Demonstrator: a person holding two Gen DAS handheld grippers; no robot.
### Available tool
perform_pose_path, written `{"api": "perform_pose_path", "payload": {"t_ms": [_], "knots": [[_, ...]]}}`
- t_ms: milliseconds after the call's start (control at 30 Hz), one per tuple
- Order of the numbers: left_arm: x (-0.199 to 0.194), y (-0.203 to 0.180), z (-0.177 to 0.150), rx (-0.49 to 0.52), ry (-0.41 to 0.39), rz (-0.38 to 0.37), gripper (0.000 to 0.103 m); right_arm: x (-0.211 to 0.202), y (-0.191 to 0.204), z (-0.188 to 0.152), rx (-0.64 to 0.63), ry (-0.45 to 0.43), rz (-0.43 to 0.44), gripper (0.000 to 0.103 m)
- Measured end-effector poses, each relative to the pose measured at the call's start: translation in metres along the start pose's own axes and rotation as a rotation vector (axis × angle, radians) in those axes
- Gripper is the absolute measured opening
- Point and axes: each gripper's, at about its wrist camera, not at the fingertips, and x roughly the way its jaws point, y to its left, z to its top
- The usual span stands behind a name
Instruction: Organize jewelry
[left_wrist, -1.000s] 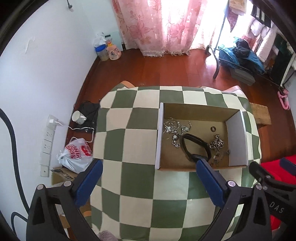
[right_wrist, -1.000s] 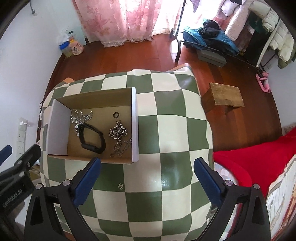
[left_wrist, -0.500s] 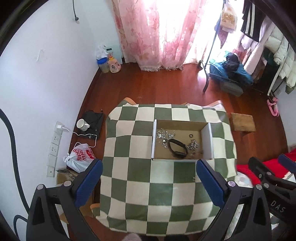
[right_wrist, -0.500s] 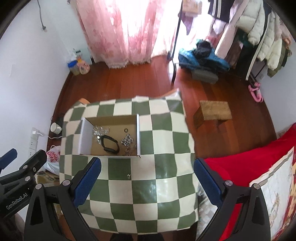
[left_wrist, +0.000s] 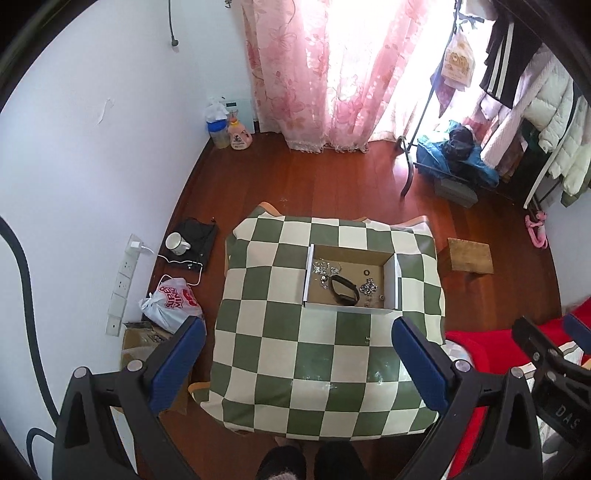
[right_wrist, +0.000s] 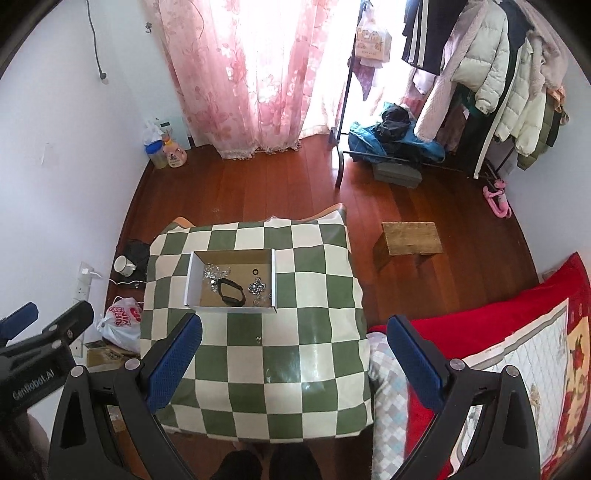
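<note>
- The cardboard box (left_wrist: 351, 280) is sitting on the far half of the green-and-cream checkered tablecloth (left_wrist: 325, 354), open at the top, with white side walls.
- A black band (left_wrist: 343, 290) is lying near the middle of the box floor.
- A tangle of silver chain pieces (left_wrist: 325, 268) is resting to the left of the band, and a second silver cluster (left_wrist: 368, 286) is resting to its right.
- A small dark ring (left_wrist: 366, 272) is lying alone toward the far right corner of the box.
- One tiny metallic piece (right_wrist: 258, 338) is lying on the cloth outside the box, just in front of its near wall; I cannot tell what kind it is.
- I am holding my left gripper (left_wrist: 295, 358) high above the near edge of the table, fingers spread wide, gripping nothing.
- I am holding my right gripper (right_wrist: 293, 358) at a similar height, fingers likewise spread wide and unloaded.
- A wooden stool (right_wrist: 410, 240) is standing on the floor to the right of the table.
</note>
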Motion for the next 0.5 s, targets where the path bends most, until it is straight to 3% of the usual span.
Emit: {"api": "perform_pose_path", "payload": {"t_ms": [233,500], "knots": [[-0.007,0.000,0.001,0.004,-0.006,0.022,0.103,-0.023,-0.003,0.001,-0.013,-0.023,-0.014,0.102],[-0.005,-0.006,0.002,0.023,0.007,0.047,0.103,-0.017,-0.002,0.003,-0.024,-0.009,-0.014,0.103]]}}
